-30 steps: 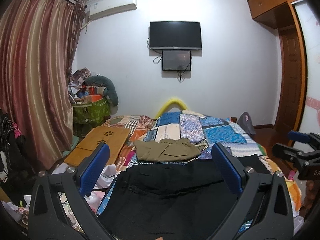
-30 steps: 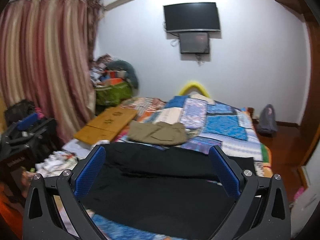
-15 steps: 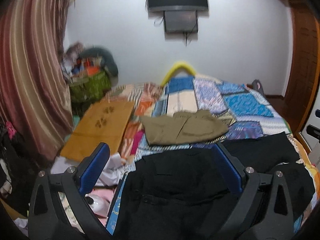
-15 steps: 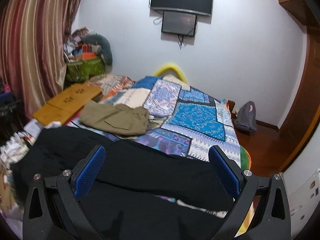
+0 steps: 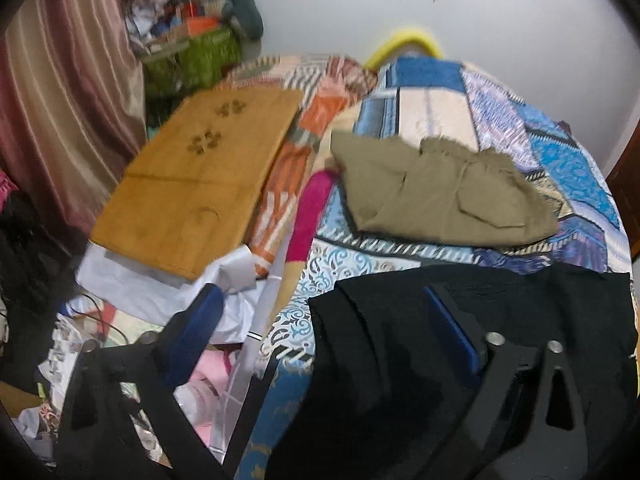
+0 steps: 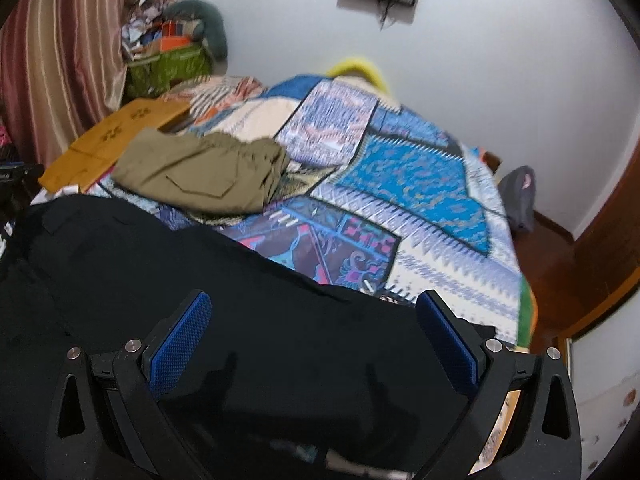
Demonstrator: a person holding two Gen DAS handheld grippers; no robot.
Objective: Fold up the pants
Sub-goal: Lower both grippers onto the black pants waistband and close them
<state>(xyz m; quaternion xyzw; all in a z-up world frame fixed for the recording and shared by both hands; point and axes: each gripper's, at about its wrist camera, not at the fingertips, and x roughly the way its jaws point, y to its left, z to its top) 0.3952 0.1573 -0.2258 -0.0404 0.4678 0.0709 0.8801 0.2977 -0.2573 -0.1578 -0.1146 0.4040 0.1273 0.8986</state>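
Observation:
Black pants (image 5: 400, 352) lie spread flat across the near end of the patchwork bed; they also show in the right wrist view (image 6: 248, 320). My left gripper (image 5: 320, 320) is open above the pants' left end at the bed's left edge. My right gripper (image 6: 316, 328) is open above the pants' right part, close over the cloth. Neither holds anything. Folded olive pants (image 5: 436, 188) lie farther back on the bed, also in the right wrist view (image 6: 204, 172).
The patchwork bedspread (image 6: 408, 176) covers the bed. A wooden lap desk (image 5: 196, 184) lies at the bed's left. Clutter and white cloths (image 5: 132, 320) fill the floor on the left. A striped curtain (image 5: 60, 92), a green basket (image 5: 192, 60) and a grey bag (image 6: 520, 196) are around.
Both grippers have tilted down and moved closer to the black pants. The left one has shifted toward the pants' left end, the right one toward the right part. Both stay open.

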